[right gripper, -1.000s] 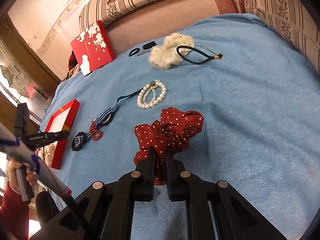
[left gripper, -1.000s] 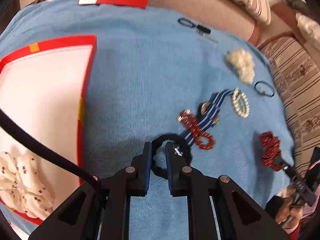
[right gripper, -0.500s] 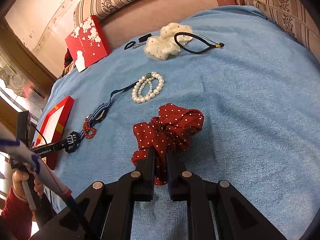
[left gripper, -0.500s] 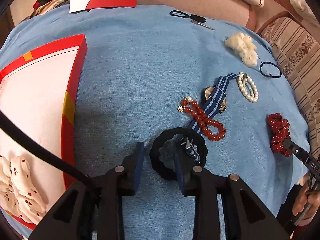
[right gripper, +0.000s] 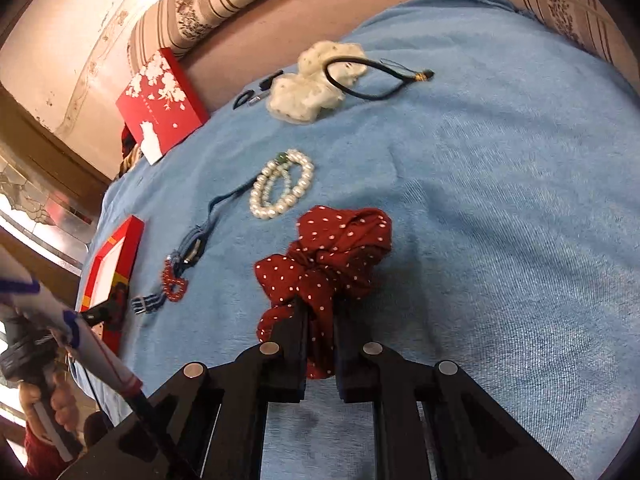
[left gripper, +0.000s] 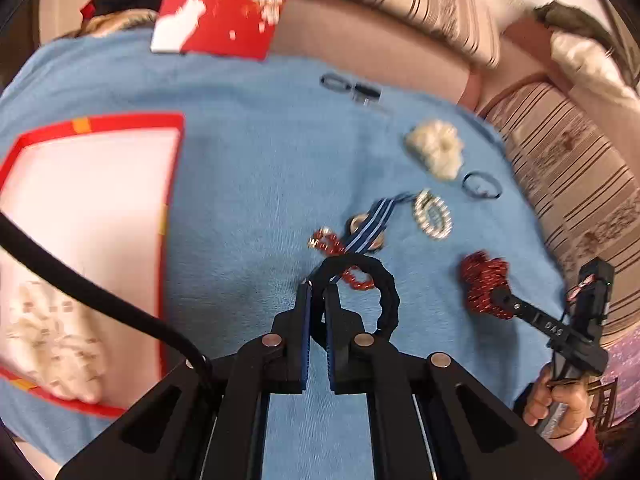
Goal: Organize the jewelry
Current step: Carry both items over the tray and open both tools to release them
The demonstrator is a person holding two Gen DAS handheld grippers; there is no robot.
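**Both tongs clamped on scrunchies over the blue cover**

The left tongs [left gripper: 316, 296] are closed on a black scrunchie [left gripper: 386, 296], pinching its near-left edge; the loop hangs out toward 2 o'clock from the tips, above the blue cloth [left gripper: 248, 184]. Seen through the loop are a red bead bracelet [left gripper: 340, 256] and a blue striped watch strap [left gripper: 370, 226]. At 9 o'clock lies the open red box [left gripper: 174, 184], with a cream spotted scrunchie [left gripper: 52, 340] in its near corner.

The right tongs [right gripper: 320, 320] grip a dark red polka-dot scrunchie [right gripper: 332, 252] by its near end; whether it rests on the cloth is unclear. At 12 o'clock from it lies a pearl bracelet [right gripper: 282, 190], and farther on a cream scrunchie [right gripper: 310, 84] under a black hair tie [right gripper: 372, 80]. The red box lid [right gripper: 160, 104] leans at 11 o'clock.
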